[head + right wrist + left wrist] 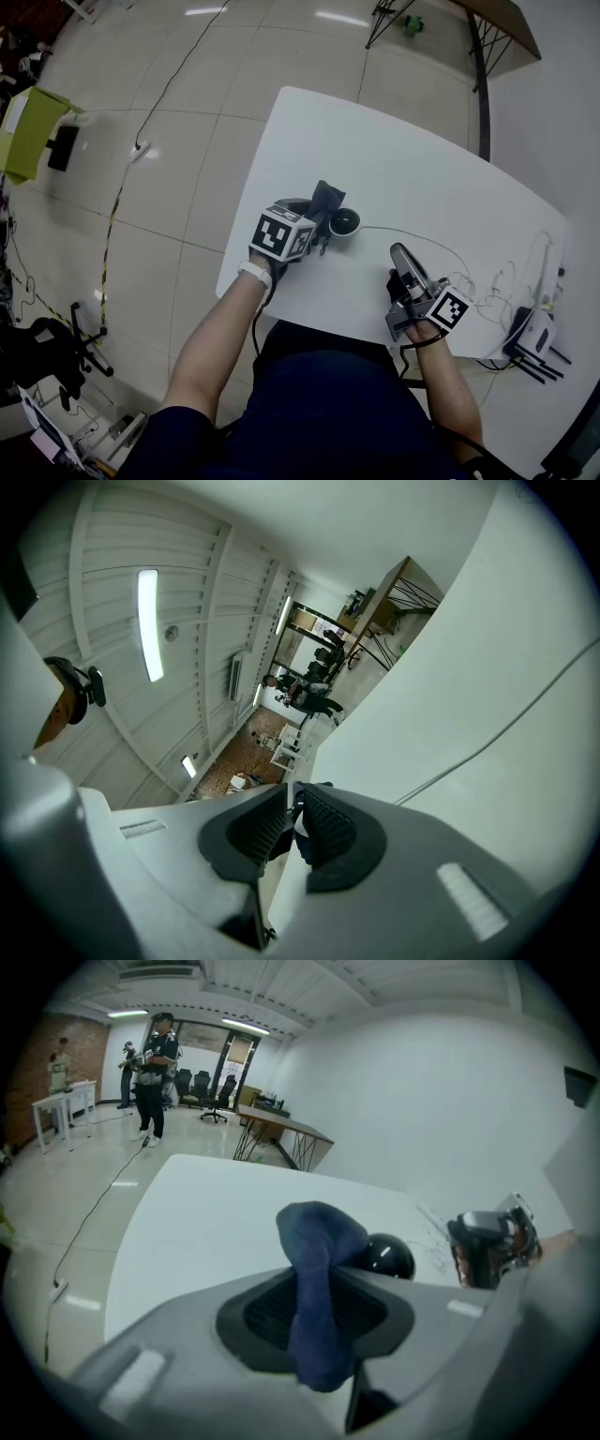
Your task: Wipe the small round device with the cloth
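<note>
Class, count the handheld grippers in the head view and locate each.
2. The left gripper is at the near-left edge of the table, clamping the blue cloth beside the small round device. The right gripper is over its near edge, further right.

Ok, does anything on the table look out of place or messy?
Nothing spilled or broken. The only untidy bit is the thin cable from the small round device, which ends in a loose tangle near the table's right edge.

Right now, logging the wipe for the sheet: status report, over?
Left tool clamped on blue cloth. Right tool empty, jaws a slit apart. Cloth at black round device, contact unclear. Thin cable lies beside it.
</note>
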The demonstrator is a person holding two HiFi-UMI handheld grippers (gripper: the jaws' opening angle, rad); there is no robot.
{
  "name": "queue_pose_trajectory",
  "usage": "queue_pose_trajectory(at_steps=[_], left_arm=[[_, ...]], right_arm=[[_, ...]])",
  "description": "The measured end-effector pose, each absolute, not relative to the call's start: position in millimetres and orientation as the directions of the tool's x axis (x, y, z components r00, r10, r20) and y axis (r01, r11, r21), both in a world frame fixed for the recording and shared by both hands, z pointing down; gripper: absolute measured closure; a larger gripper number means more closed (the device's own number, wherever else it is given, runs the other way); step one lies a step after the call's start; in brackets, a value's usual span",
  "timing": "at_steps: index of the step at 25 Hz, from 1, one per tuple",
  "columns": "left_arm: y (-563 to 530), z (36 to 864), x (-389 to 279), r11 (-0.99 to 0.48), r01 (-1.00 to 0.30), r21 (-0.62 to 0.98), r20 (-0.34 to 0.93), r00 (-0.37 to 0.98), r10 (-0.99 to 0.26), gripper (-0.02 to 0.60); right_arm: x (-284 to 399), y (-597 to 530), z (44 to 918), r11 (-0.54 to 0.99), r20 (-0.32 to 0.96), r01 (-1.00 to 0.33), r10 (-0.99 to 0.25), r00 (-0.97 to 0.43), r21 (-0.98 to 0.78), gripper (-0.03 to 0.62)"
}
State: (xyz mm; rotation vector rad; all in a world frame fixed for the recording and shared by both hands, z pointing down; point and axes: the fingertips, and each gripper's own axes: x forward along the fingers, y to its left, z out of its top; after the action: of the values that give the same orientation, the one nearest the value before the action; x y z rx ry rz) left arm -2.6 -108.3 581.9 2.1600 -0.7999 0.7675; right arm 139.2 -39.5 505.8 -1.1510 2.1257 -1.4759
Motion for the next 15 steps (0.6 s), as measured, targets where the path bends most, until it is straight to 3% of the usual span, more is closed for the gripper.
queue_pose_trajectory(at_steps=[11,15], left_arm=[[-116,630,-15,-0.603,-0.761,0.240,0.817,0.494,-0.298,0.483],[-108,621,-15,-0.527,-0.777,0.345,0.785,0.546,-0.293,0.483]], right_arm=[[130,-34,507,0.160,0.206,-0.454,-0.728,-0.654,-0.877,0.536],[128,-30,505,0.167,0.199,-0.451,-0.727,-0.657,-0.877,0.536]])
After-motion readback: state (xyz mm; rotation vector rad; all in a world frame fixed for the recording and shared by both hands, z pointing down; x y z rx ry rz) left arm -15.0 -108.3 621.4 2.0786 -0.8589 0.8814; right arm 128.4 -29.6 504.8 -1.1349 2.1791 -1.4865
